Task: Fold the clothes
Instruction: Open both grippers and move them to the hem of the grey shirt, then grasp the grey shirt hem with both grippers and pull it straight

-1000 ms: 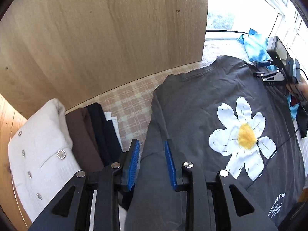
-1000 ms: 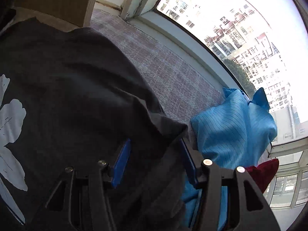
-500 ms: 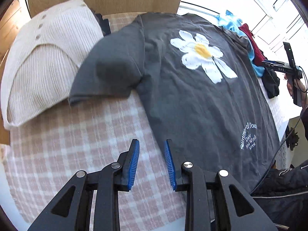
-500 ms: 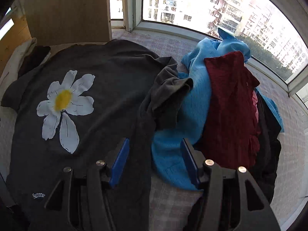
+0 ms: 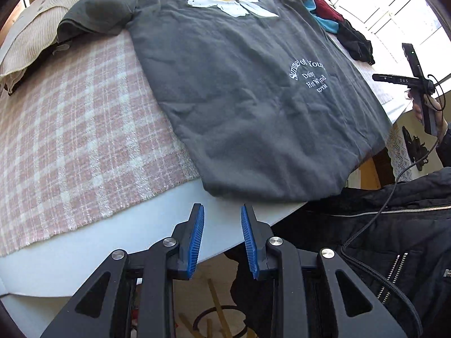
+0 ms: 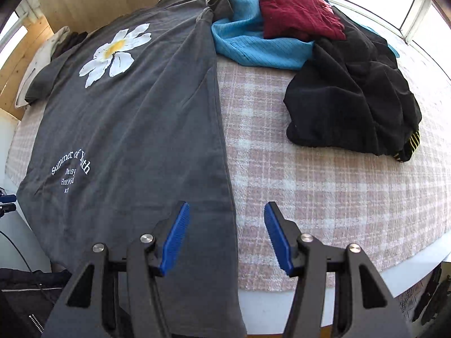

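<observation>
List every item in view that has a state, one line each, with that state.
Left gripper: open, empty, off the table edge.
Right gripper: open, empty, over the T-shirt's side edge.
Grey daisy T-shirt: spread flat, unfolded, hem hanging over the table edge.
Blue garment: crumpled, unfolded.
Dark red garment: crumpled on the blue one.
Black garment: heaped, unfolded.
Cream knit: folded, under the T-shirt's sleeve.

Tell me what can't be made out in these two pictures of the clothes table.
- Dark T-shirt: its hem hangs over the table edge in the right wrist view, behind the right hand-held gripper.
- Blue garment: mostly buried under the red garment; shape unclear.
- Cream knit: cut off by the left wrist view's edge; the T-shirt's sleeve covers part of it.
- Small print under the T-shirt's slogan: too small to read.
</observation>
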`<state>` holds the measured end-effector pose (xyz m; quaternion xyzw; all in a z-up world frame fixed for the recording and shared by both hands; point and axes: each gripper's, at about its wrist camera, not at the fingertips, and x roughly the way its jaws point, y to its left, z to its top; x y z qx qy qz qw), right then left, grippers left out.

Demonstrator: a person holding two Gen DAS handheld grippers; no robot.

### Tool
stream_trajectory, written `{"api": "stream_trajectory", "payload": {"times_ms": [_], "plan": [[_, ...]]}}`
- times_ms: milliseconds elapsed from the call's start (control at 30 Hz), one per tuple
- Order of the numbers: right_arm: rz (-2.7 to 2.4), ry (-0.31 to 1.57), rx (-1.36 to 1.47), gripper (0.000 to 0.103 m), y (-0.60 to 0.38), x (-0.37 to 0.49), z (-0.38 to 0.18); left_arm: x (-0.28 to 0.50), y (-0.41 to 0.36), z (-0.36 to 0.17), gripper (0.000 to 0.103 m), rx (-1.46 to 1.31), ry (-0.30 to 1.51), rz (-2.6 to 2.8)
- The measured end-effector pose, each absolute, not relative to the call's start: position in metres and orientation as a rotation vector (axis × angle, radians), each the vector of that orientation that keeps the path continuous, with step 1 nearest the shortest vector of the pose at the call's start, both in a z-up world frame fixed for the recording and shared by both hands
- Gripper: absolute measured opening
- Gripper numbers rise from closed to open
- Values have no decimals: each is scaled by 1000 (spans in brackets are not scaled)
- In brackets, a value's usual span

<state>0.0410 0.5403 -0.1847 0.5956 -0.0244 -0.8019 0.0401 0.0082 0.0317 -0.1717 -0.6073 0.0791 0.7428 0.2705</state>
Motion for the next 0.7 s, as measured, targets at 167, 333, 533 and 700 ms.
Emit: {"api": "stream_trajectory", "payload": {"times_ms": [167,333,533,700], "plan": [[-2439,-122,1793,55,564,92,-182,26,48,-182,26,-1616,222,2051],[-2378,-68,1800,55,558,118,-201,24,64,-180,27,-1599,218,2093],[-2321,102,1801,55,535,136,-220,24,88,-175,15,-1603,253,2085],[-2296,240,1732,42,516,143,-221,23,107,-160,0,-1590,283,2019]]}}
